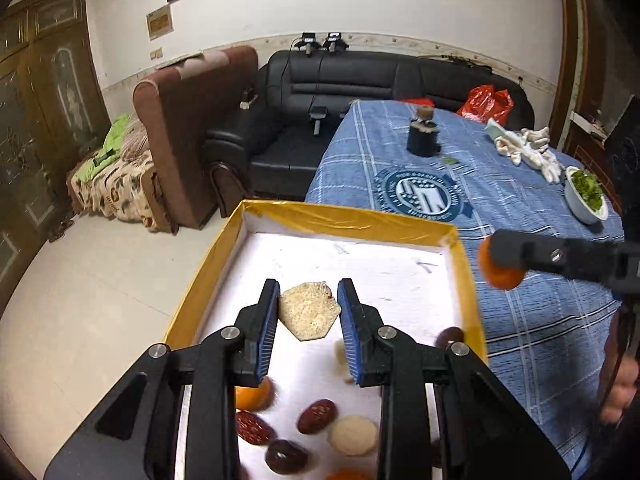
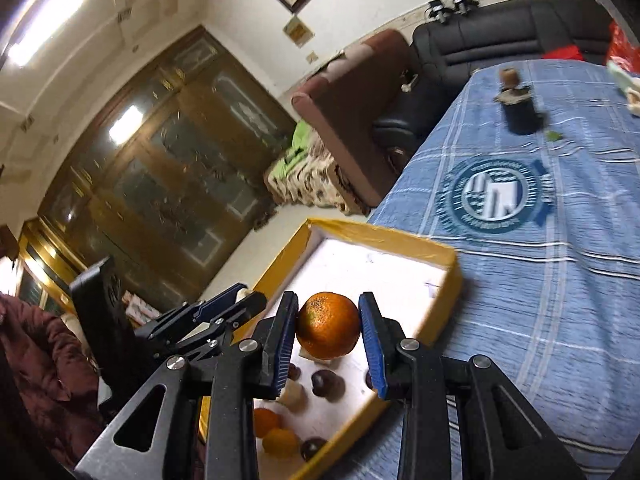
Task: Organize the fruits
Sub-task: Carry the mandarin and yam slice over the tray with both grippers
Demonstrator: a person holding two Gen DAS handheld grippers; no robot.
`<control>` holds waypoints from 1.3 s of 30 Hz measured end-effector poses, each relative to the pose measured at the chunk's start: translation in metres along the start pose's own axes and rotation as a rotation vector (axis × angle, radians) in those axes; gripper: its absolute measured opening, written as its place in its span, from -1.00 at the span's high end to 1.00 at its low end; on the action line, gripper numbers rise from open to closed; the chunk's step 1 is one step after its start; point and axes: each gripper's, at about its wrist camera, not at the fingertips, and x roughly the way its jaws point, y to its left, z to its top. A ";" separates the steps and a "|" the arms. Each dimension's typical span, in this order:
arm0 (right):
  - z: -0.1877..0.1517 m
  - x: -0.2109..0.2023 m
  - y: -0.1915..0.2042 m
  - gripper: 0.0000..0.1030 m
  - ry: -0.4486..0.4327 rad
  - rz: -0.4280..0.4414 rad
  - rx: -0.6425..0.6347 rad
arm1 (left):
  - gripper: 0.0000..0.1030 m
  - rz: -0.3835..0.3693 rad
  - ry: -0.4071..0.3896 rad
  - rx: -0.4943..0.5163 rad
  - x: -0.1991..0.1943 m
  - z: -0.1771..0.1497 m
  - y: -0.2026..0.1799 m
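Note:
In the left wrist view my left gripper [image 1: 309, 294] is shut on a pale beige, flat-sided piece of fruit [image 1: 308, 314], held above a gold-rimmed box [image 1: 344, 216] with a white floor. Loose in the box lie red dates [image 1: 317, 422], a pale round ball [image 1: 354, 436], dark chestnuts [image 1: 285, 456] and a small orange [image 1: 254, 398]. In the right wrist view my right gripper [image 2: 328, 300] is shut on an orange [image 2: 328, 328] over the same box [image 2: 380, 234]. It also shows in the left wrist view, where the right gripper [image 1: 505, 254] holds the orange [image 1: 502, 276] past the box's right rim.
The box sits at the left edge of a table with a blue checked cloth [image 1: 520, 320]. Farther back stand a dark jar [image 1: 423, 140], a heap of white cloth [image 1: 528, 148] and a white bowl of greens [image 1: 586, 196]. A black sofa [image 1: 360, 76] and a brown armchair [image 1: 188, 120] stand beyond.

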 end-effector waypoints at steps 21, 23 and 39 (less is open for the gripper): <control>-0.012 0.081 0.001 0.39 0.125 -0.195 -0.002 | 0.47 0.069 0.128 -0.003 0.055 -0.009 0.009; -0.011 0.083 0.002 0.39 0.121 -0.203 -0.010 | 0.47 0.075 0.128 -0.002 0.056 -0.010 0.010; -0.012 0.087 0.011 0.39 0.107 -0.264 -0.064 | 0.47 0.092 0.135 0.002 0.061 -0.014 0.011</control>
